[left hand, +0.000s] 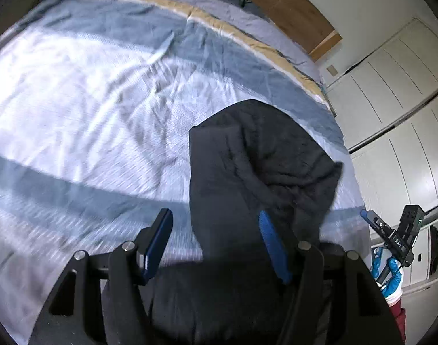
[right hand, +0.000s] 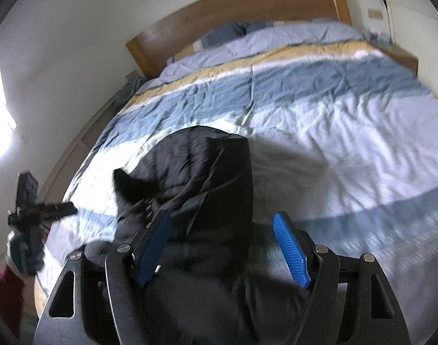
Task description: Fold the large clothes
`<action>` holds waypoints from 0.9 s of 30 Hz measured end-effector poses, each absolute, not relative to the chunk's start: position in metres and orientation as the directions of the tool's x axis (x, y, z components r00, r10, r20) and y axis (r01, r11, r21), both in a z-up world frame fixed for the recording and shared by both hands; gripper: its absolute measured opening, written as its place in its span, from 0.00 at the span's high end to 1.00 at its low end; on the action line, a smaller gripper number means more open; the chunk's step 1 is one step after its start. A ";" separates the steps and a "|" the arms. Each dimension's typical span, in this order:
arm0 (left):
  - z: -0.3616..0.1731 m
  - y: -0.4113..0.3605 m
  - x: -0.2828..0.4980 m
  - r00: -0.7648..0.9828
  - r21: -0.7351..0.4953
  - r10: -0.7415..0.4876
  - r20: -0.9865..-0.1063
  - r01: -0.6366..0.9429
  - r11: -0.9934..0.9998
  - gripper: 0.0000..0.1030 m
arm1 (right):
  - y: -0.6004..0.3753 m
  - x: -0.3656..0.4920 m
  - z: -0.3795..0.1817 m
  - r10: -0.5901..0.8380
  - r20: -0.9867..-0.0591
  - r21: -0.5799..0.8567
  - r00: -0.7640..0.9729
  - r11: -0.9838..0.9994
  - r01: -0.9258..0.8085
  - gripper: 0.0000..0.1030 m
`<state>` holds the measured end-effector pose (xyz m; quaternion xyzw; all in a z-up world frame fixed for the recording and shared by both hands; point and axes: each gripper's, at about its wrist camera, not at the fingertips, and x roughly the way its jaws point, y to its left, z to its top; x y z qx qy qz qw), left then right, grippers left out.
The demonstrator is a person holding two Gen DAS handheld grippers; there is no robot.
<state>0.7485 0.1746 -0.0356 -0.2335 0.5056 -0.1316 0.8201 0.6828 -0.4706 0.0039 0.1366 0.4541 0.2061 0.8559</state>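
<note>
A black padded jacket (left hand: pixel 259 166) lies bunched on the bed's near part; it also shows in the right wrist view (right hand: pixel 207 172). My left gripper (left hand: pixel 216 218) is open, its blue pads apart, hovering over the jacket's near end with nothing held. My right gripper (right hand: pixel 223 224) is open too, just above the jacket's near end. Each gripper shows in the other's view: a gripper at the far right of the left wrist view (left hand: pixel 371 220), and one at the left edge of the right wrist view (right hand: pixel 66 207), both off the bed's sides.
The bed has a blue, white and tan striped duvet (right hand: pixel 334 109) and a wooden headboard (right hand: pixel 242 3). White wardrobe doors (left hand: pixel 391 92) stand beside the bed. A white wall (right hand: pixel 60 57) runs along the other side.
</note>
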 end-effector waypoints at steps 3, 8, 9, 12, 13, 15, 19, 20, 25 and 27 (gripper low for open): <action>-0.064 0.169 0.779 0.453 -0.543 -0.474 -0.755 -0.027 0.839 0.41 | -0.463 0.716 -0.022 0.504 -0.705 0.465 0.499 0.860 -0.211 0.29; -0.092 0.161 0.816 0.471 -0.606 -0.528 -0.707 -0.020 0.795 0.41 | -0.445 0.756 -0.052 0.559 -0.674 0.526 0.483 0.822 -0.217 0.29; -0.094 0.159 0.821 0.474 -0.608 -0.528 -0.704 -0.019 0.794 0.41 | -0.442 0.761 -0.056 0.565 -0.670 0.533 0.481 0.817 -0.219 0.29; -0.102 0.152 0.836 0.471 -0.609 -0.523 -0.710 -0.037 0.793 0.41 | -0.432 0.776 -0.070 0.564 -0.678 0.525 0.471 0.820 -0.227 0.29; -0.106 0.150 0.841 0.471 -0.607 -0.516 -0.715 -0.054 0.793 0.41 | -0.430 0.780 -0.074 0.564 -0.678 0.526 0.471 0.820 -0.225 0.29; -0.112 0.146 0.845 0.475 -0.601 -0.497 -0.726 -0.089 0.794 0.41 | -0.425 0.785 -0.080 0.572 -0.676 0.537 0.465 0.814 -0.221 0.41; -0.105 0.129 0.840 0.490 -0.547 -0.451 -0.746 -0.066 0.834 0.83 | -0.414 0.785 -0.081 0.547 -0.695 0.493 0.468 0.835 -0.244 0.79; -0.103 0.126 0.838 0.487 -0.541 -0.447 -0.750 -0.063 0.839 0.86 | -0.410 0.781 -0.075 0.544 -0.695 0.474 0.470 0.838 -0.270 0.82; -0.066 0.113 0.807 0.515 -0.457 -0.387 -0.765 -0.011 0.889 0.91 | -0.405 0.759 -0.042 0.543 -0.703 0.437 0.458 0.839 -0.325 0.87; -0.046 0.111 0.785 0.524 -0.442 -0.381 -0.762 0.010 0.897 0.92 | -0.400 0.742 -0.027 0.530 -0.726 0.399 0.437 0.843 -0.360 0.88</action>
